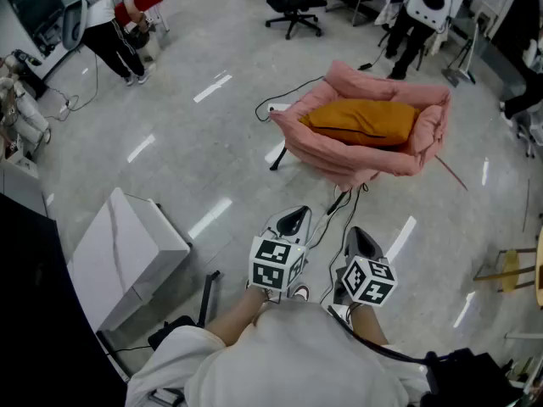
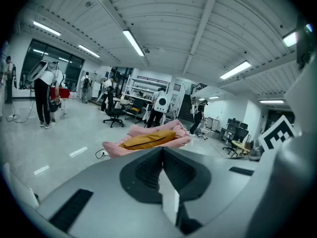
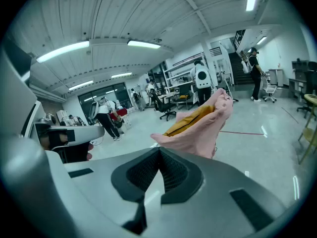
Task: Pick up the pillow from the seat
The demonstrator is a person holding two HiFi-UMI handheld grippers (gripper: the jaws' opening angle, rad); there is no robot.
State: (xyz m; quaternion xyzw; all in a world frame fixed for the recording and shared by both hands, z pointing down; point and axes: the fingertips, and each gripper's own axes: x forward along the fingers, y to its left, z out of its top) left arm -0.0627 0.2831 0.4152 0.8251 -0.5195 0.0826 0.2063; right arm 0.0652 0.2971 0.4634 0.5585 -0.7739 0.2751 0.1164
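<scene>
A mustard-yellow pillow (image 1: pixel 363 119) lies flat in a pink padded seat (image 1: pixel 424 139) some way ahead of me on the floor. The same pillow (image 2: pixel 146 141) and seat (image 2: pixel 173 132) show over the left gripper's jaws, and the pillow (image 3: pixel 190 119) and seat (image 3: pixel 203 130) over the right ones. My left gripper (image 1: pixel 294 220) and right gripper (image 1: pixel 361 241) are held close to my body, side by side, well short of the seat. Both are shut with nothing between the jaws.
A white box-shaped cabinet (image 1: pixel 127 244) stands at my left. Black cables (image 1: pixel 293 91) run over the grey floor by the seat. Office chairs (image 1: pixel 293 2), people (image 1: pixel 114 28) and a wooden stool (image 1: pixel 509 270) ring the open floor.
</scene>
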